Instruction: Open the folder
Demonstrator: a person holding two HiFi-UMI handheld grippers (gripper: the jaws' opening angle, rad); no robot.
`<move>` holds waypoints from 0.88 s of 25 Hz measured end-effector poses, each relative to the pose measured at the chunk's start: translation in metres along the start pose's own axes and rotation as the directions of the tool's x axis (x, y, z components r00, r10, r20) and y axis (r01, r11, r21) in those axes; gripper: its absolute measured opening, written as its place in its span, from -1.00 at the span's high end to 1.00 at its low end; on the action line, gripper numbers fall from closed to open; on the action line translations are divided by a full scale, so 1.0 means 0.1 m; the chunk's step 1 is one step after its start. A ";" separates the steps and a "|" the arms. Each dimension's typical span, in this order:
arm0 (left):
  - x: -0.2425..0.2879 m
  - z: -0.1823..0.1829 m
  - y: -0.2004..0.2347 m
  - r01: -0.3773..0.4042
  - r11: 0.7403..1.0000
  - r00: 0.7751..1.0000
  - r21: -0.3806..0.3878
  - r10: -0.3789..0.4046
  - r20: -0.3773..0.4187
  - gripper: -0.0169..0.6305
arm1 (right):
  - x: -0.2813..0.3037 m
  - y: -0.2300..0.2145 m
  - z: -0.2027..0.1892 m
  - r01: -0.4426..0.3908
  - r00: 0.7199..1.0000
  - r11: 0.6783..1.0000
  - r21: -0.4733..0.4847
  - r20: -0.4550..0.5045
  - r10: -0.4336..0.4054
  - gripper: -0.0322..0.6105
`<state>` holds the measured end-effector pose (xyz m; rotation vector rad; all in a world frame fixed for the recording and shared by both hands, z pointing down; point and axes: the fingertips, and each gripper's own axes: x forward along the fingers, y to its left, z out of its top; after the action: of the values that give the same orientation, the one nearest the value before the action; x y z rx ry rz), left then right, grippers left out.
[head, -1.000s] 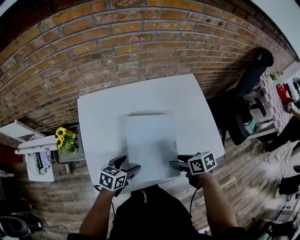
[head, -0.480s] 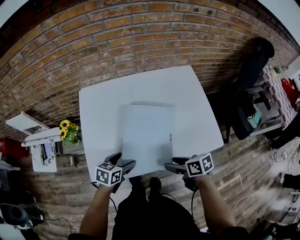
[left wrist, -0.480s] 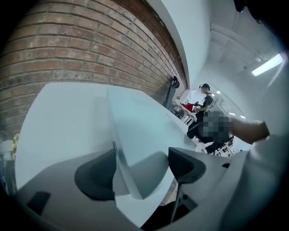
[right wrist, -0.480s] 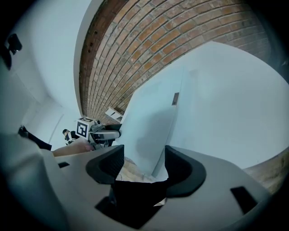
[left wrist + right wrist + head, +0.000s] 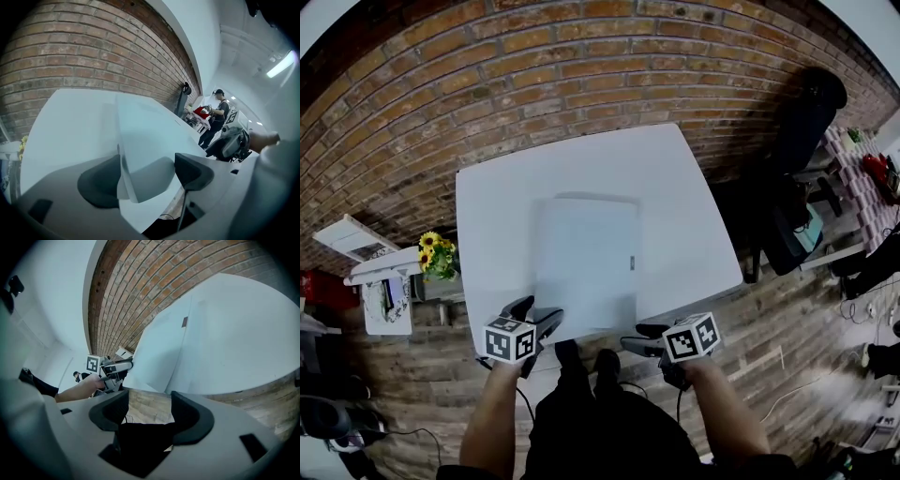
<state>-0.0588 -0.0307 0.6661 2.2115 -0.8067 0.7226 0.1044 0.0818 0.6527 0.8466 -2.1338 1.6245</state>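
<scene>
Left gripper (image 5: 536, 315) is at the near left corner of the folder (image 5: 586, 262), jaws wide apart. In the left gripper view that corner lies right between them. The folder's left edge runs just beside the left pad (image 5: 101, 180), while the right pad (image 5: 192, 171) stands clear, so no squeeze shows. The folder lies flat and closed on the table (image 5: 487, 216), stretching away ahead of this gripper, with a small dark tab (image 5: 633, 262) on its right edge. Right gripper (image 5: 636, 338) hangs just off the table's near edge, to the right of the left one. Its jaws are open too, with only wooden floor (image 5: 147, 408) and dark clothing showing between them. The folder's near right corner sits ahead and to its left, apart from the jaws.
</scene>
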 end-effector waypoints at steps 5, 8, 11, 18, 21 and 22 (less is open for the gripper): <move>0.00 -0.01 -0.01 -0.006 1.000 1.000 0.011 0.006 0.001 -0.22 | 0.01 0.11 0.04 -0.027 1.000 1.000 -0.004 0.016 0.027 -0.02; 0.00 -0.01 -0.02 -0.005 1.000 1.000 0.014 0.005 0.002 -0.22 | 0.03 0.10 0.03 -0.020 1.000 1.000 0.000 0.012 0.020 -0.01; 0.00 -0.01 -0.02 -0.001 1.000 1.000 0.021 0.001 0.003 -0.22 | 0.03 0.10 0.07 -0.035 0.999 0.999 0.038 0.033 0.034 -0.01; 0.01 -0.02 -0.02 0.015 1.000 1.000 0.026 -0.015 0.003 -0.22 | 0.03 0.07 0.24 -0.014 0.997 0.999 0.051 0.075 0.010 -0.01; 0.01 -0.02 -0.02 0.020 0.999 1.000 0.032 -0.020 0.000 -0.22 | 0.04 0.05 0.34 0.002 0.997 0.999 0.039 0.080 -0.005 -0.01; 0.01 -0.02 -0.02 0.022 0.999 1.000 0.034 -0.022 -0.001 -0.22 | 0.05 0.04 0.36 0.009 0.997 0.999 0.034 0.079 -0.012 -0.01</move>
<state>-0.0566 -0.0285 0.6669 2.2469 -0.7738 0.7318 0.1013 0.0466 0.6416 0.9465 -2.1567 1.6520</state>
